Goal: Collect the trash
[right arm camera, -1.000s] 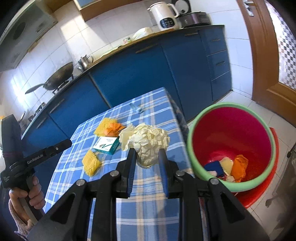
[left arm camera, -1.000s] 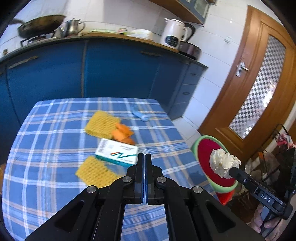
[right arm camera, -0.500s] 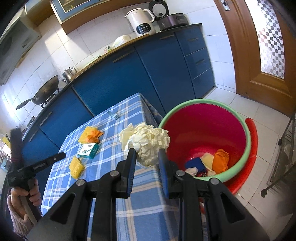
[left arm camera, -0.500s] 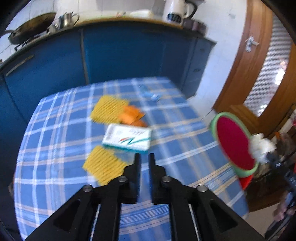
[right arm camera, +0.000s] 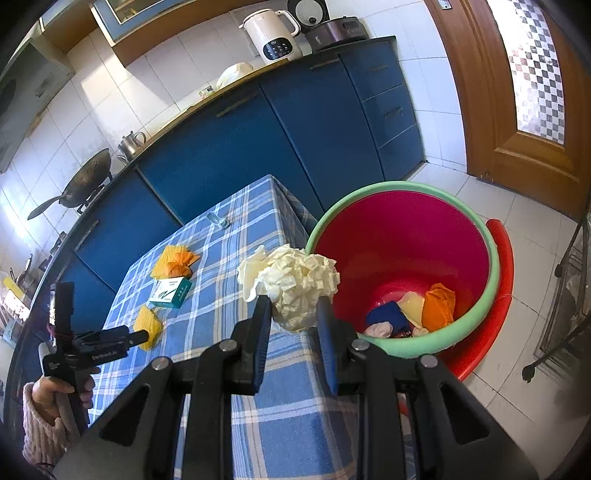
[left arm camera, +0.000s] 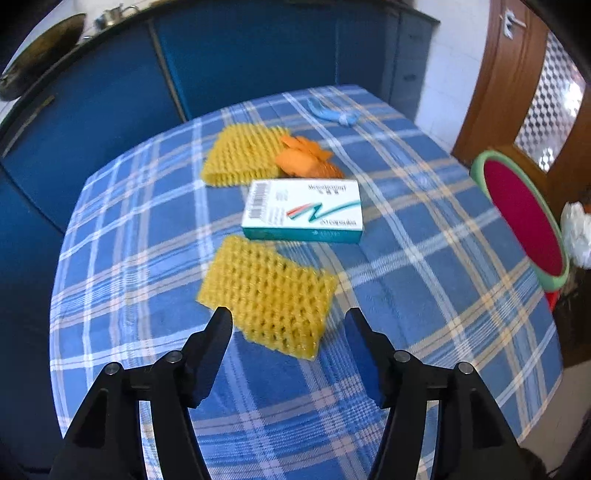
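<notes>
Two grippers: right gripper [right arm camera: 291, 301] clamps paper wad [right arm camera: 291, 282] beside bin [right arm camera: 493, 254] rim.

Kitchen w/ glossy white wall tiles [right arm camera: 155, 74], sunlit patches. Long run of blue base cabinets [right arm camera: 280, 129] under a dark counter top [right arm camera: 207, 99]; cream electric kettle [right arm camera: 275, 37], dark rice cooker [right arm camera: 336, 29], black wok [right arm camera: 86, 181] on it. Brown wooden door w/ checkered glass panel [right arm camera: 535, 66] at right. White floor tiles [right arm camera: 535, 251]. Worktop in blue plaid cloth [left arm camera: 424, 258].
</notes>
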Demonstrator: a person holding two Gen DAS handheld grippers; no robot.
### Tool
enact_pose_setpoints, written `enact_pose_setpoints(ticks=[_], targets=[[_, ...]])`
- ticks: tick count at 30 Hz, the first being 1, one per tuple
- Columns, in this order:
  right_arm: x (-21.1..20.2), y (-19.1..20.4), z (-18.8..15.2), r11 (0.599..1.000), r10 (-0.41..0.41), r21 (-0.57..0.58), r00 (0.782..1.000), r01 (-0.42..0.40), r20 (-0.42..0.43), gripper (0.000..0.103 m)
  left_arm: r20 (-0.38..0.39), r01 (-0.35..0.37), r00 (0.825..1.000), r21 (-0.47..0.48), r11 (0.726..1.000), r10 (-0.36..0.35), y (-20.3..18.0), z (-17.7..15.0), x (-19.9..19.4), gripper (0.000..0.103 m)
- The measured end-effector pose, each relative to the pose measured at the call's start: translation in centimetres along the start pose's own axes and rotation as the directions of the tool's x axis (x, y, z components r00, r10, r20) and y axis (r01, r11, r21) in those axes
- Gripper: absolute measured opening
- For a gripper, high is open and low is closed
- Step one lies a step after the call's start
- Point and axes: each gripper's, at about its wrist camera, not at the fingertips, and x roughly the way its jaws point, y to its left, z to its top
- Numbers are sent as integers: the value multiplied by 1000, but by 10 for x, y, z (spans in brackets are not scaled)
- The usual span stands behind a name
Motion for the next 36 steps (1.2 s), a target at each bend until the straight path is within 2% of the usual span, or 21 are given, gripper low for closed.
enact_pose_setpoints(ticks=[4,6,7,8,9,11,14,20,24,30,36], targets=[[0,-1,-1,1000,-4,2,1000,4,-1,28,-24,-15,1000,12,1000,15,0,-2,15,65],[-1,-2,0,1000,-8,3,1000,8,-2,28,-12,-10,1000,0,1000,10,5,-1,18,65],[-1,-3,-1,1000,-10,3,1000,10,-3,28,-6,-7,1000,-8,1000,7,7,-1,18,61],[-1,-4,-1,1000,-11,4,1000,11,-4,28,0,-8,1000,-20,1000,8,11,0,19,52],[0,-4,-1,1000,-13,6,1000,13,-6,28,7,-8,1000,-26,1000,9,12,1,19,47],[1,-4,-1,1000,-14,7,1000,14,-9,28,18,-20,1000,-32,999,21,16,1,19,28],[4,-3,-2,1000,-11,8,1000,11,-16,28,46,-3,999,-41,999,5,21,2,14,11],[7,0,-3,1000,-9,2,1000,9,-24,28,127,16,992,-27,999,-13,17,0,-5,9],[5,-1,-2,1000,-14,0,1000,14,-17,28,181,64,982,-22,998,-59,8,1,-27,9],[0,-9,3,999,-38,12,999,37,7,28,252,177,952,16,984,-176,-21,13,-60,9],[-4,-27,12,995,-90,34,995,89,32,28,258,282,920,86,955,-295,-71,31,-68,9]])
